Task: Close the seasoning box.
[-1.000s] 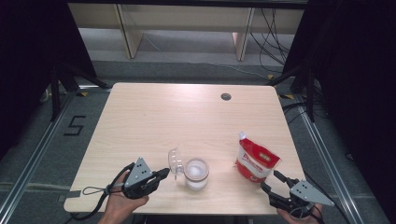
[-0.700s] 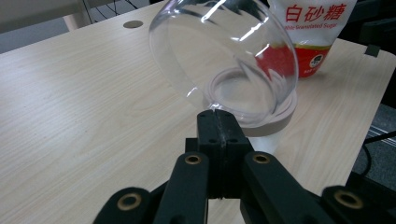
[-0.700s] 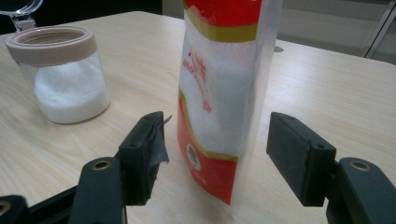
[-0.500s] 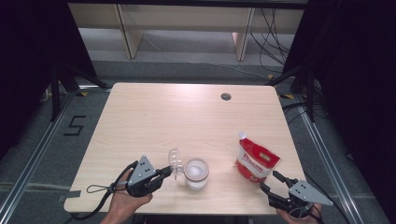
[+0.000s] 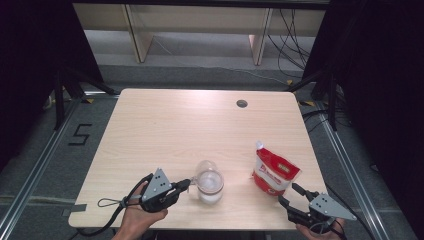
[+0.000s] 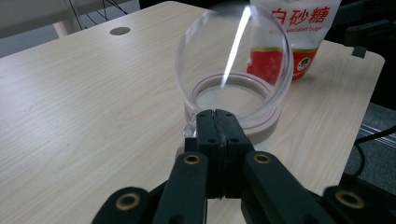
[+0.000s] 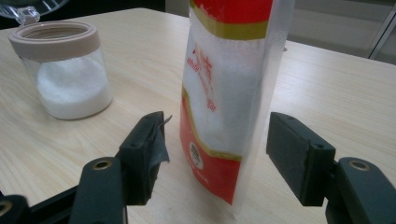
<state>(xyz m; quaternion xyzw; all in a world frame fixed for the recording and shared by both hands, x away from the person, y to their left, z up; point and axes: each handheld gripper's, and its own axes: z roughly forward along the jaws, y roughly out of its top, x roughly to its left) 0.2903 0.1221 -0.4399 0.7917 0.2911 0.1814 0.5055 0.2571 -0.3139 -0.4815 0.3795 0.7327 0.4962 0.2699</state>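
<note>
A clear jar [image 5: 210,187] with a beige rim [image 6: 261,130] holds white sugar and stands near the table's front edge. Its clear hinged lid [image 6: 233,56] stands flipped up over the mouth. My left gripper [image 5: 187,184] is shut, its tips [image 6: 217,116] right at the lid's small tab; whether the tab is pinched I cannot tell. A red and white sugar bag [image 5: 272,172] stands upright to the right. My right gripper [image 7: 217,135] is open, one jaw on each side of the bag [image 7: 224,70], with a gap on both sides.
The light wooden table [image 5: 175,125] has a round cable hole [image 5: 242,103] at the back right. Dark curtains flank the table, and shelving with cables stands behind it. The jar [image 7: 65,70] stands left of the bag in the right gripper view.
My left gripper has shifted slightly right toward the jar, and the lid has swung from leaning left to standing more upright over the mouth. The right gripper and the bag have not moved.
</note>
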